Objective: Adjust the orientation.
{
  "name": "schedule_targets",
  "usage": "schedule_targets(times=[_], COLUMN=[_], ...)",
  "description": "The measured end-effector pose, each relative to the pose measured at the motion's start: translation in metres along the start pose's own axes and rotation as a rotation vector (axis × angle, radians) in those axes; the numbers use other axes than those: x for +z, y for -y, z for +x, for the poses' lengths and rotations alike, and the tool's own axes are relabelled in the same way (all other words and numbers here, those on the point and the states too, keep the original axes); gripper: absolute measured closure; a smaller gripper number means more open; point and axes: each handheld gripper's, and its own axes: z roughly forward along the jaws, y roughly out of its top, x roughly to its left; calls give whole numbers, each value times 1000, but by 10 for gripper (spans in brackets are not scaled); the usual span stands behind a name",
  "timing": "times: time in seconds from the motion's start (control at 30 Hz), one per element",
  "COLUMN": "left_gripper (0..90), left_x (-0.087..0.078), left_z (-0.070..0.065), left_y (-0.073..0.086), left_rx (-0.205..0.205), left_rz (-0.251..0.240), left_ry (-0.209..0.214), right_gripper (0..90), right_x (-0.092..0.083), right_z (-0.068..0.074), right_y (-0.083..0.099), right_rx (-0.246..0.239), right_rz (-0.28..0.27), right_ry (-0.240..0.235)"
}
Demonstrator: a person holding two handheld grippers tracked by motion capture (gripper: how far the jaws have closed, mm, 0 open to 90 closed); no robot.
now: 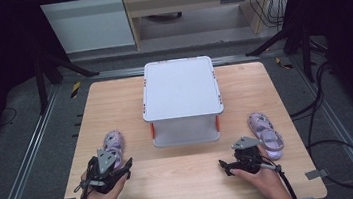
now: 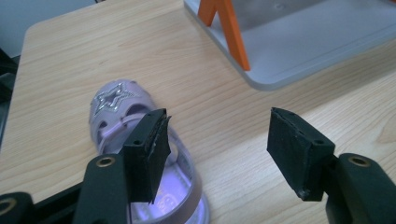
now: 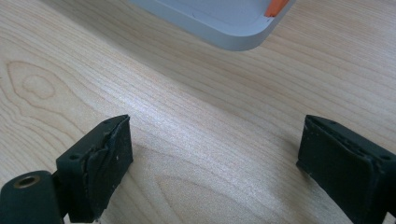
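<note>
Light wood-grain table (image 1: 188, 178) on a dark floor with metal rails, desks behind. Centre of the table: a grey two-tier rack (image 1: 180, 86) with smooth flat plastic shelves, rounded corners and orange struts, both tiers bare.

You're at the pickup stage, as I read it: shoes to go on the rack, nothing lifted yet. The left sandal (image 2: 140, 154) lies flat on the table at the left, just in front of your left gripper (image 2: 219, 149). It's lilac, soft-looking, with a glittery silver star on the toe strap and a glossy rounded heel band. The right sandal (image 1: 265, 134) lies at the far right, just beyond your right gripper (image 3: 212, 161) and slightly outboard of it; the toe carries small studs or charms, too small to tell.

Left gripper: jaws about half open, nothing between the pads. One pad (image 2: 152, 149) hangs over the sandal's opening, the other over bare wood, so you're offset. Right gripper: jaws wide apart over bare table, holding nothing, the rack's lower corner ahead of it.

Next move probably calls for shifting your left gripper sideways so both pads straddle the heel band or side wall, then dropping and closing. The band is thin and curved, so bite squarely or it may slip. Pads are black foam-like blocks, worn and frayed at the edges.
</note>
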Motion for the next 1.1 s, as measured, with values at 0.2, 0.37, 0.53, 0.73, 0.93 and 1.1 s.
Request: schedule_targets(times=[0.2,0.37,0.53,0.73,0.93,1.1], left_gripper=[401,396,425,478,648,783], left_x=[12,28,43,47,48,40], left_z=[14,22,25,28,30,37], left_y=[9,9,7,7,7,7], left_rx=[-46,-80,-82,-73,-58,-76], left_rz=[49,75,92,100,99,91], left_ry=[10,33,54,38,54,37], right_gripper=[100,100,100,99,99,99], right_x=[0,0,0,0,0,0], right_z=[0,0,0,0,0,0], right_y=[0,0,0,0,0,0], right_rx=[0,0,1,1,2,2], right_rz=[0,0,0,0,0,0], right_ry=[0,0,0,0,1,1])
